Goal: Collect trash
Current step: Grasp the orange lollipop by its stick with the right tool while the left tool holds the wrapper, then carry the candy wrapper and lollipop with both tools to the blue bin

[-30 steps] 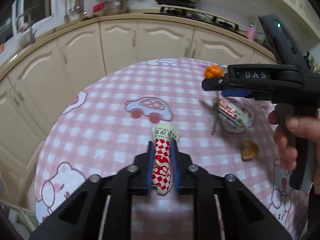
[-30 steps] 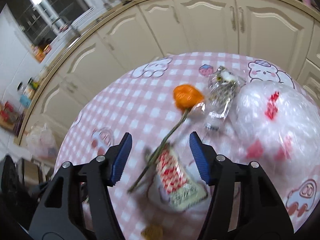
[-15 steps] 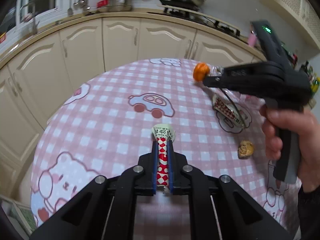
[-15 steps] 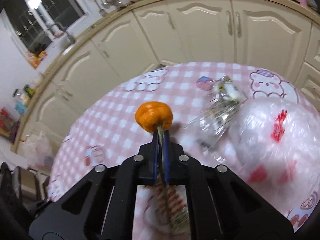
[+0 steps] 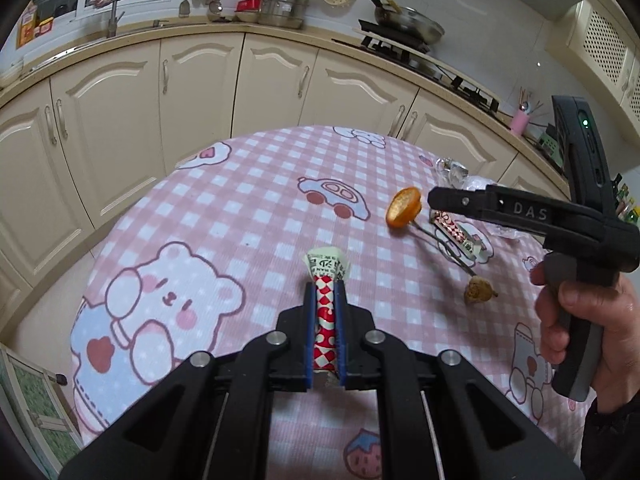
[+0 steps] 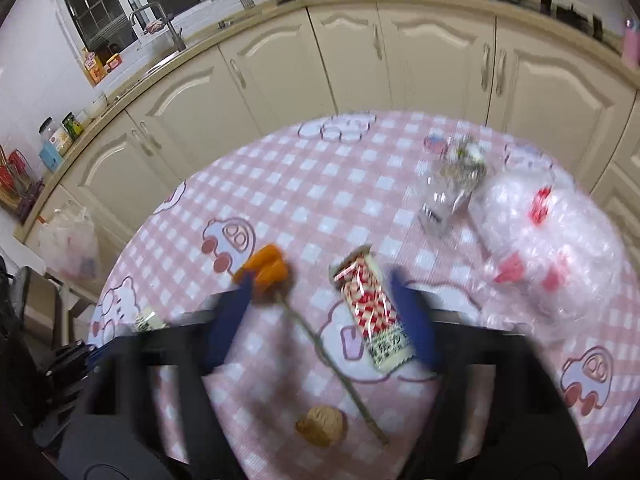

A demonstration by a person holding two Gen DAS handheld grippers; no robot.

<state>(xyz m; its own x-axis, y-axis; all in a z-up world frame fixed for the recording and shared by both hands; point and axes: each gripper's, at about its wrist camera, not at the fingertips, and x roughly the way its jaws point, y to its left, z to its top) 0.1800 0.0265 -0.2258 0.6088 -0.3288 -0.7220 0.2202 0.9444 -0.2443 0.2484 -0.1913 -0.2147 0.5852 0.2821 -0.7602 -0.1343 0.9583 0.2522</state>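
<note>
Between my left gripper's (image 5: 325,312) blue pads sits a red-and-white chequered snack wrapper with a pale green printed end (image 5: 326,280); the jaws are clenched on it, and it is held over the pink gingham tabletop (image 5: 248,216), the printed end sticking out past the fingertips.

My right gripper (image 6: 320,316) shows blurred in its own view. Its jaws have just been opening and now stand wide and released. Between the spread pads, lying on the cloth, I see a second red-and-white chequered wrapper (image 6: 370,308) and the thin stem of an orange artificial flower (image 6: 266,270); neither pad presses on either. The flower head lies just beside the left pad. A small brown nut-like husk (image 6: 322,426) rests close to the stem's lower end.

Toward the far right edge of the tabletop lie a crumpled clear plastic wrapper (image 6: 452,184) and a white translucent plastic bag with red markings (image 6: 552,248), side by side.

From the left view, a person's hand (image 5: 584,320) grips the right gripper's handle.
</note>
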